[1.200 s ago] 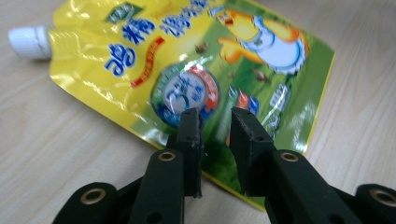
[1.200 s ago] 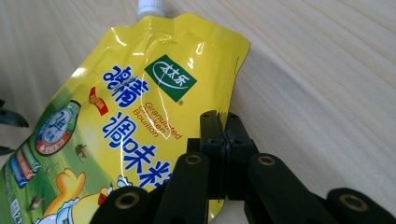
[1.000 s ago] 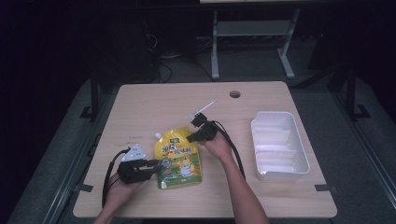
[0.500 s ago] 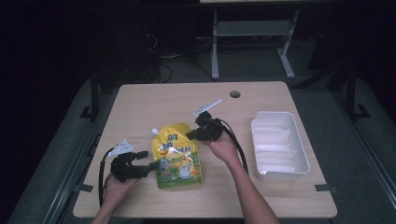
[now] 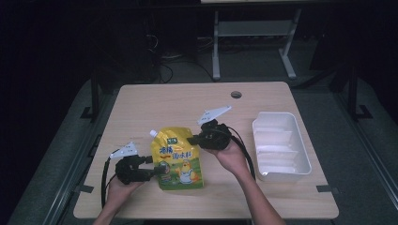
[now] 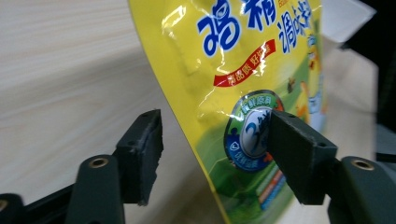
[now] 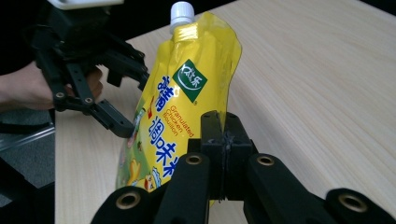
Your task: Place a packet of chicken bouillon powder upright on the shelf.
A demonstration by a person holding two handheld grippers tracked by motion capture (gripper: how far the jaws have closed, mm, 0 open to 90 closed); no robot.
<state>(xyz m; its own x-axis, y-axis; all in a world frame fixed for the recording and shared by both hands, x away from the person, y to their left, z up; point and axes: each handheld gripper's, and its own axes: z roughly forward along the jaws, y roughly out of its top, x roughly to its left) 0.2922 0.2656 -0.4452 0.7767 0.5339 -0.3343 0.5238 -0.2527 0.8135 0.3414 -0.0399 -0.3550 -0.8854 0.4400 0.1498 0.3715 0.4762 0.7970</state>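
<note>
A yellow spouted pouch (image 5: 178, 159) with a white cap (image 7: 181, 11) is at the table's front middle, with its right side tilted up off the wood. My right gripper (image 5: 193, 140) is shut on the pouch's right edge (image 7: 223, 135), pinching the foil. The left gripper (image 5: 157, 169) is open at the pouch's lower left. In the left gripper view its jaws (image 6: 212, 140) straddle the pouch (image 6: 243, 60), the right pad near the round blue seal and the left pad apart from the foil. The right gripper view has the left gripper (image 7: 128, 98) beyond the pouch (image 7: 187, 93).
A white plastic tray (image 5: 257, 126) stands at the table's right side. The light wooden table (image 5: 164, 103) has a round cable hole (image 5: 236, 94) near its far edge. Black cables trail from both grippers toward the front edge.
The left gripper has turned and reached right, so its open jaws now straddle the pouch's lower left edge. The right gripper keeps its hold and has shifted slightly right.
</note>
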